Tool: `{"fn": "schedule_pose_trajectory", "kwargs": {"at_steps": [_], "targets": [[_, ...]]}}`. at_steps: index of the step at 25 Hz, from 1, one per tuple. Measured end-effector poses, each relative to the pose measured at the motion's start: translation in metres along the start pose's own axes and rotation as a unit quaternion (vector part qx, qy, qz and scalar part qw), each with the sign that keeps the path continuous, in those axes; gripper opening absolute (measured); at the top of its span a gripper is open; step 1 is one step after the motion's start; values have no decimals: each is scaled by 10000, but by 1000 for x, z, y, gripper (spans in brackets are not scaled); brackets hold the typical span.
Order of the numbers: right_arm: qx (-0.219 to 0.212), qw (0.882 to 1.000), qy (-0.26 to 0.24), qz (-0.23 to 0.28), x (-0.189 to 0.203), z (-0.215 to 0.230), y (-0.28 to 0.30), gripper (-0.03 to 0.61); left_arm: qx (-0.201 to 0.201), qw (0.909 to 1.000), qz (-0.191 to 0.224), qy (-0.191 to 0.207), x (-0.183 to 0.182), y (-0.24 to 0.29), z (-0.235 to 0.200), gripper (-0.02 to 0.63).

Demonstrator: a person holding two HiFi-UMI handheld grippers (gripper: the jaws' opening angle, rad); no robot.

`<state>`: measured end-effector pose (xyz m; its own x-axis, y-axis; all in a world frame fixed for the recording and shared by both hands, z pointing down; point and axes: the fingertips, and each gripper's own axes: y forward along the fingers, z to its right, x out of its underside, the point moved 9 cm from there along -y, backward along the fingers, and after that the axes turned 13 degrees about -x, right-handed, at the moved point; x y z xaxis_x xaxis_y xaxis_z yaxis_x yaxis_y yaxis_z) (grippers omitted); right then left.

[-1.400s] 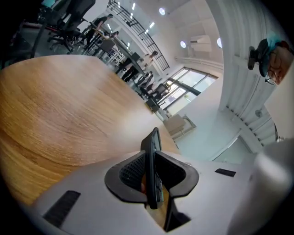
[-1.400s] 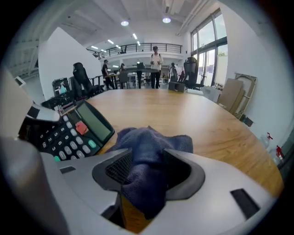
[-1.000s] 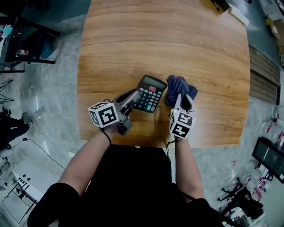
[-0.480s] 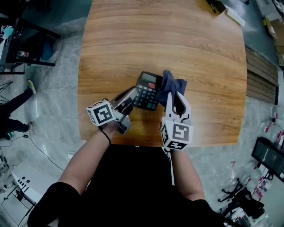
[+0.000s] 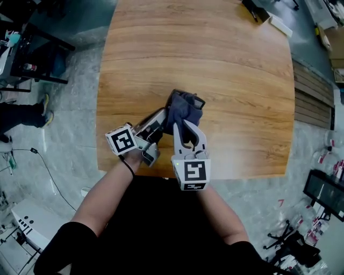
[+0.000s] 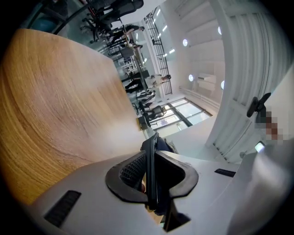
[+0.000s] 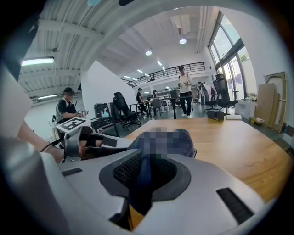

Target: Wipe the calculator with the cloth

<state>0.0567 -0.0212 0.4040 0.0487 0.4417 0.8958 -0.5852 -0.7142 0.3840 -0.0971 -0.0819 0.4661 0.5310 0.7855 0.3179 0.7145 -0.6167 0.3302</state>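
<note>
In the head view a dark blue cloth [image 5: 183,107] lies bunched over the black calculator [image 5: 197,100], of which only the far edge shows. My left gripper [image 5: 163,122] reaches in from the left, shut on the calculator's near end. The left gripper view shows the calculator [image 6: 150,156] edge-on and clamped between the pads, raised off the wooden table [image 5: 215,53]. My right gripper [image 5: 181,124] comes from below, shut on the cloth. In the right gripper view a fold of cloth [image 7: 140,183] is pinched between the pads, with the rest bunched ahead.
A dark object [image 5: 252,8] and a white box [image 5: 280,22] sit at the table's far right corner. The table's near edge runs just under both grippers. A person's legs [image 5: 21,113] stand on the floor at the left. Desks and office chairs lie beyond the table.
My right gripper has carried the cloth left from beside the calculator onto it, covering most of it. The left gripper has lifted and tilted the calculator.
</note>
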Motion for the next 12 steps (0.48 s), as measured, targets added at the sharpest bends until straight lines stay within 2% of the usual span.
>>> {"fn": "schedule_pose_trajectory", "kwargs": {"at_steps": [8, 10, 12], "targets": [[-610, 9981, -64, -105, 2, -40, -7, 58, 64, 9994, 226, -247, -5, -7, 1, 69], [-577, 9983, -45, -110, 3, -40, -10, 58, 83, 9993, 250, -265, -6, -9, 2, 69], [-366, 9993, 7, -86, 4, -29, -14, 57, 82, 9993, 260, -268, -6, -10, 1, 69]]}}
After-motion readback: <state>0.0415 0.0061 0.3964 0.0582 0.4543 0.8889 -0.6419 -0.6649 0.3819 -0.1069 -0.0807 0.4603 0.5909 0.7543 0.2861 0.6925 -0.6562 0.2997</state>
